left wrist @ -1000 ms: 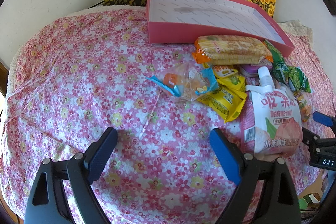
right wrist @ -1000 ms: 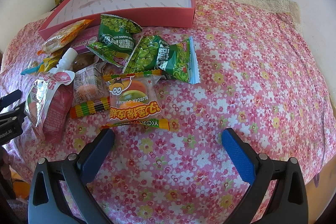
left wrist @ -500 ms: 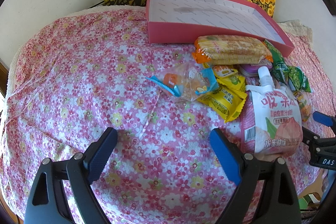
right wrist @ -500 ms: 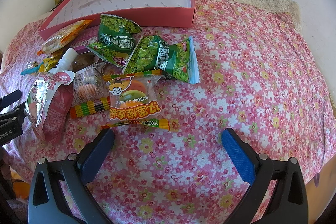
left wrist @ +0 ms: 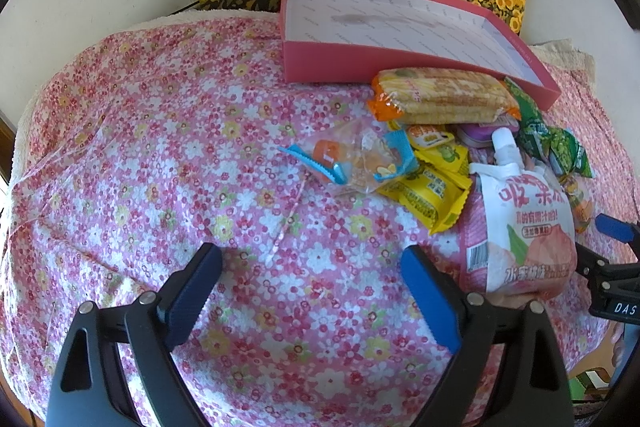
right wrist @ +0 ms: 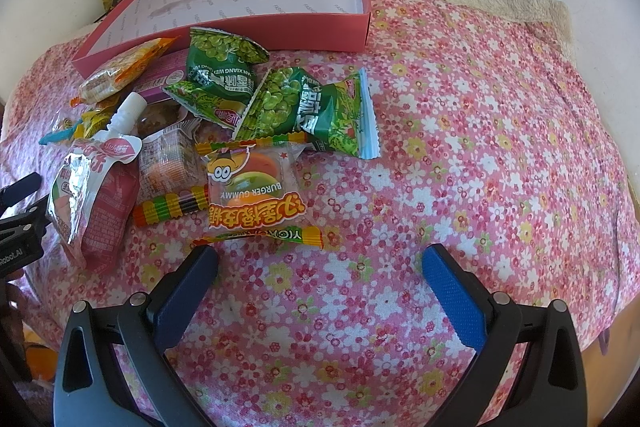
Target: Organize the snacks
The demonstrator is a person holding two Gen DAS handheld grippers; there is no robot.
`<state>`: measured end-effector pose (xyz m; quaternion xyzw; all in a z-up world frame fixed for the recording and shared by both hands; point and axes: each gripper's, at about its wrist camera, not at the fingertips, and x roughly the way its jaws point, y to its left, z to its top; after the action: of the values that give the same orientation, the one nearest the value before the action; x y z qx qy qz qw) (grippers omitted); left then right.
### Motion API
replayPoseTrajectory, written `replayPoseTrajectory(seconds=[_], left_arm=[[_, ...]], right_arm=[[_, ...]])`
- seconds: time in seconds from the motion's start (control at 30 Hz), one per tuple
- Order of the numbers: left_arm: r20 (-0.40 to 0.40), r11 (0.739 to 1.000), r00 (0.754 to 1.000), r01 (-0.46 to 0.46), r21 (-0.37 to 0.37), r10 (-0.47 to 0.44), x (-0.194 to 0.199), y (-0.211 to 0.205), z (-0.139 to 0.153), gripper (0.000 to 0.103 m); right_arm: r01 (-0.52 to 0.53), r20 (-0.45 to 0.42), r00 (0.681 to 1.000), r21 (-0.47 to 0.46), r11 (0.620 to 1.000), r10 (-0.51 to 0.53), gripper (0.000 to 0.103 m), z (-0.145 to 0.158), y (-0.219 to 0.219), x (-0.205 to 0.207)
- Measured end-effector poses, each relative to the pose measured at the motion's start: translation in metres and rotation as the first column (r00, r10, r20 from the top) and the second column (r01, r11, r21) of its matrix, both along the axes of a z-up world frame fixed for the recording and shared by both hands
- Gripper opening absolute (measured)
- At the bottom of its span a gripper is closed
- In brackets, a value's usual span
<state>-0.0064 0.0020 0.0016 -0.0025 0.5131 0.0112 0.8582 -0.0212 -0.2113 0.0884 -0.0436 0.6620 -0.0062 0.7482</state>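
A: Reading left to right, what's first?

B: The left gripper (left wrist: 310, 273), jaws spread wide and empty above bare floral cloth (left wrist: 160, 147). At its one o'clock lies a clear candy bag (left wrist: 356, 161), overlapping the yellow packets (left wrist: 432, 187); the peach jelly pouch (left wrist: 520, 227) sits at two o'clock, spout pointing away.

A: And the box?

B: The pink box (left wrist: 320, 65) is at twelve o'clock, nothing in it, its near wall touching a wafer pack (left wrist: 444, 95). I'd guess it's where the snacks go.

A: The right side?

B: The right gripper (right wrist: 320, 269) is likewise parted, holding nothing. The burger gummy (right wrist: 250, 187) lies at eleven o'clock, just beyond its near fingertip, with green pea bags (right wrist: 304, 107) behind. Probably it waits there as nearest to that pile.
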Motion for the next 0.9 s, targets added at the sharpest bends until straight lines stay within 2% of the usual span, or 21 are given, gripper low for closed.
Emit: replayPoseTrajectory(seconds=[0.43, 0.53, 0.67, 0.9], left_arm=[[-0.007, 1.0, 1.0, 0.006, -0.007, -0.006, 0.001, 0.001, 0.002, 0.093], [-0.005, 1.0, 1.0, 0.004, -0.022, -0.004, 0.0, 0.005, 0.006, 0.089], [0.004, 0.999, 1.0, -0.006, -0.051, 0.006, -0.002, 0.013, 0.012, 0.085], [0.035, 0.996, 0.998, -0.041, -0.085, 0.044, 0.0, 0.026, 0.023, 0.084]], right_arm=[[-0.007, -0.005, 1.0, 0.008, 1.0, 0.007, 0.103, -0.001, 0.0, 0.001], [-0.008, -0.005, 1.0, 0.013, 1.0, 0.008, 0.1, 0.003, -0.001, 0.001], [-0.026, 0.015, 1.0, 0.019, 0.999, 0.026, 0.094, 0.01, 0.0, 0.0], [-0.035, 0.071, 0.997, 0.046, 0.998, 0.032, 0.094, 0.028, 0.002, 0.004]])
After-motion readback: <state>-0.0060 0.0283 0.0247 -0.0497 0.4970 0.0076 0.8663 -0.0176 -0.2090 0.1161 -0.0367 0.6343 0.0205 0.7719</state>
